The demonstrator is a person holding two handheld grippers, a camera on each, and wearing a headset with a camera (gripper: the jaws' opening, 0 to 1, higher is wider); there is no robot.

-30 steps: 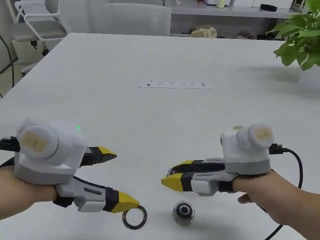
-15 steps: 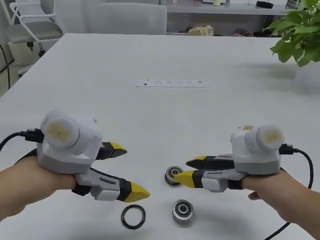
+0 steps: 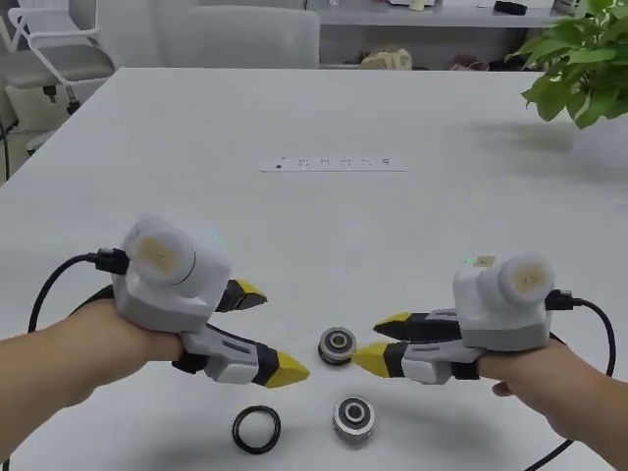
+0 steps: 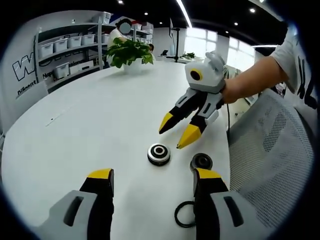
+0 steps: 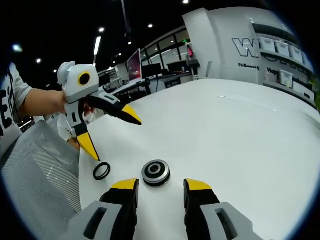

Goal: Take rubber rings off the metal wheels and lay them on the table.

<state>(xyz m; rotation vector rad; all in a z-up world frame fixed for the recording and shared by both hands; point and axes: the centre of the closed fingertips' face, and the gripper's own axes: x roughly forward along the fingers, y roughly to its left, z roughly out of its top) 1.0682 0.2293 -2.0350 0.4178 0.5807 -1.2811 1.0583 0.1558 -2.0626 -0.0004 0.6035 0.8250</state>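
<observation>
The yellow-tipped left claw (image 3: pixel 268 334) and right claw (image 3: pixel 381 340) are hovering spread either side of a small round metal wheel (image 3: pixel 337 345) lying on the white counter (image 3: pixel 324 226) near a loose black rubber ring (image 3: pixel 256 429), probably risking it skidding under an off-centre pinch.

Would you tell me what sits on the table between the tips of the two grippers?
A metal wheel sits between the left gripper and the right gripper, as the head view shows.
</observation>
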